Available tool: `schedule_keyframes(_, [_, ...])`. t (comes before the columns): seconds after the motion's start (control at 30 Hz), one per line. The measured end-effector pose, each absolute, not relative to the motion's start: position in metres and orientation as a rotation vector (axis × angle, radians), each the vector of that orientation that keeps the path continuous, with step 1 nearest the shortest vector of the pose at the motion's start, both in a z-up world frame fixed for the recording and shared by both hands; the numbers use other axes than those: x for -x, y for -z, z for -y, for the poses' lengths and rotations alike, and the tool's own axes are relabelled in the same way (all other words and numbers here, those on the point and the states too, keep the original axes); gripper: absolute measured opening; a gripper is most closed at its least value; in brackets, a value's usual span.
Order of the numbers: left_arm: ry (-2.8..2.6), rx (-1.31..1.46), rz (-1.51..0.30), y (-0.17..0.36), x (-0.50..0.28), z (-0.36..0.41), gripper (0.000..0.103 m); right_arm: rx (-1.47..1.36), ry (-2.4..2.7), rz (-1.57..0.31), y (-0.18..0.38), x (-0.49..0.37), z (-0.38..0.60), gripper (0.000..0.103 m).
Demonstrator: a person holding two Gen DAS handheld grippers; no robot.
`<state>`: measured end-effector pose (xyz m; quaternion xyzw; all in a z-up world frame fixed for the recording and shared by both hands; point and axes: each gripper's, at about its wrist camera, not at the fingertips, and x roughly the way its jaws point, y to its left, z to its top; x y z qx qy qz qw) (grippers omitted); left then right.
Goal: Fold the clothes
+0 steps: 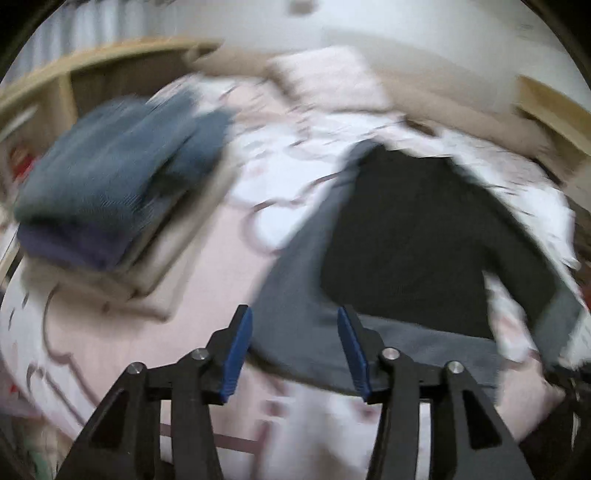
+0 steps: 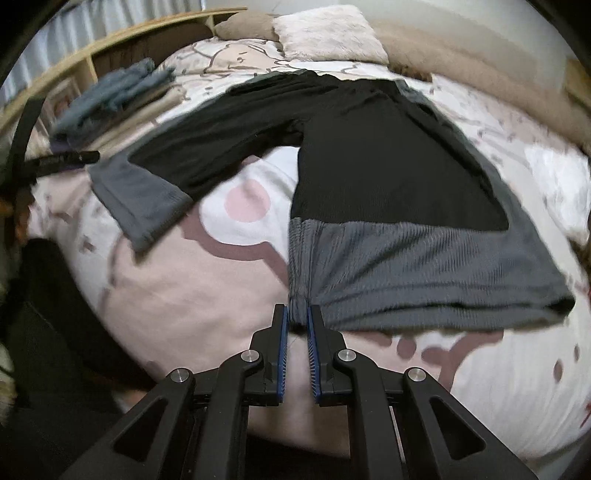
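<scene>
Sweater (image 2: 388, 173), black with grey hem and cuffs, lies spread flat on the patterned bed (image 2: 192, 280); the right tongs (image 2: 297, 317) pinch the near left corner of its grey hem; the left tongs (image 1: 295, 325) hang spread above the hem, gripping nothing; folded clothes (image 1: 110, 177) are stacked far left.

Bed with pink-and-white patterned cover (image 2: 207, 288), filling most of both views. Fluffy pale pink pillow (image 2: 328, 33) at the head, beside a tan plush cushion (image 2: 245, 24). Light wooden shelving unit (image 2: 110, 48) along the far side. White wall (image 1: 424, 22) behind. Pale pleated curtain (image 1: 77, 22) above the shelving.
</scene>
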<state>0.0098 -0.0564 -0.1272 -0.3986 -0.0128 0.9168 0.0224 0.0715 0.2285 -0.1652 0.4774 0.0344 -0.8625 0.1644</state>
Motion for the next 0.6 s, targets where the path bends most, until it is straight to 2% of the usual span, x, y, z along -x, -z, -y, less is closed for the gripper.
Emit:
schedule_keyframes(0.07, [-2.744, 1.155, 0.002, 0.123, -0.019, 0.025, 0.058, -1.327, 2.460, -0.056, 0.152, -0.078, -0.236, 0.011])
schedule_keyframes(0.27, [-2.483, 1.114, -0.194, 0.155, -0.012, -0.073, 0.057, -1.227, 2.638, 0.088, 0.116, -0.084, -0.283, 0.011])
schedule_keyframes(0.37, [-2.411, 1.207, -0.278, 0.183, -0.012, -0.092, 0.033, -1.257, 2.752, 0.202, 0.114, -0.083, -0.320, 0.011])
schedule_keyframes(0.5, [-2.401, 1.188, -0.340, 0.195, -0.025, -0.092, 0.033, -1.341, 2.900, 0.356, 0.121, -0.085, -0.377, 0.011])
schedule_keyframes(0.6, [-2.379, 1.214, -0.307, 0.191, -0.022, -0.087, 0.034, -1.379, 2.910, 0.506, 0.130, -0.084, -0.411, 0.011])
